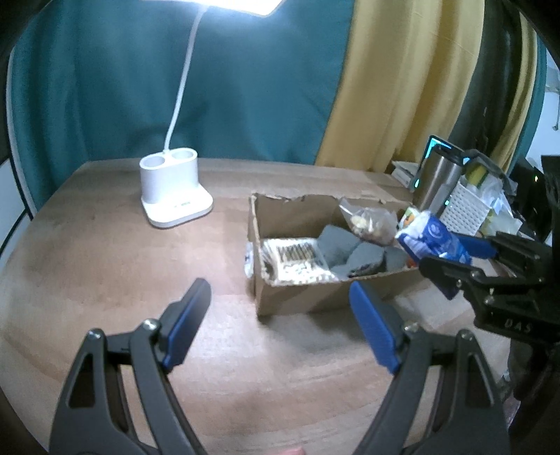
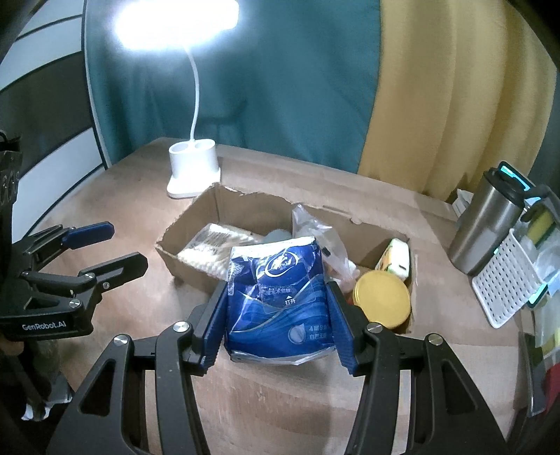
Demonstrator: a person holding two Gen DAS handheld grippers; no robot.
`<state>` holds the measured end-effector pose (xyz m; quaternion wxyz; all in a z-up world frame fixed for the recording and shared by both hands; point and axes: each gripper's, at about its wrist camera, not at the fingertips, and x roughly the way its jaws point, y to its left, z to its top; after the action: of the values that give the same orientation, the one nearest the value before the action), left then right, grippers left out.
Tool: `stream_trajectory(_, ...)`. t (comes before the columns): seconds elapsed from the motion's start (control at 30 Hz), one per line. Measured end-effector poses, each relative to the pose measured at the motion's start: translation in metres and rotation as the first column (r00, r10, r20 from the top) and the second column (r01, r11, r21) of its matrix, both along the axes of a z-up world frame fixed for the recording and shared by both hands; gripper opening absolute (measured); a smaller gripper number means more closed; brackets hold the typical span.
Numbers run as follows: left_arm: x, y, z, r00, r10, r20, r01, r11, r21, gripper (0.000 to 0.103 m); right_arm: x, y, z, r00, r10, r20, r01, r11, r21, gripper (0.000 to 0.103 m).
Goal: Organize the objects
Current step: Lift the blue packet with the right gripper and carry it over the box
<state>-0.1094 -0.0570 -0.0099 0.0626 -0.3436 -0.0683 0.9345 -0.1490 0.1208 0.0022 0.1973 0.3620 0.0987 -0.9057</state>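
The right gripper (image 2: 276, 322) clamps a blue tissue pack (image 2: 278, 301) w/ both pads, held just above the near edge of the cardboard box (image 2: 190, 224). Left gripper (image 1: 280, 325) hangs open over bare table (image 1: 105, 252), nothing btwn its jaws. Grey items in the box, maybe sponges (image 1: 350, 250).

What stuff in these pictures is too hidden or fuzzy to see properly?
- Lamp head: cut off by the top edge in the left wrist view, glared white in the right.
- Gray items in the cardboard box: blurred, unidentifiable.
- Behind the blue tissue pack held by the right gripper: box contents hidden in the right wrist view.
- White basket contents: blurred, at the edge.
- Left gripper: empty.
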Motion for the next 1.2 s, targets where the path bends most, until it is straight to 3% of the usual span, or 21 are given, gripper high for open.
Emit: stream_trajectory(1.2, -0.042, -0.032, -0.014, 0.999, 0.030, 0.022, -0.030, 0.999, 0.024, 0.083, -0.058, -0.036, -0.020, 0.999, 0.008, 0.046, -0.010, 0.999, 0.044, 0.057)
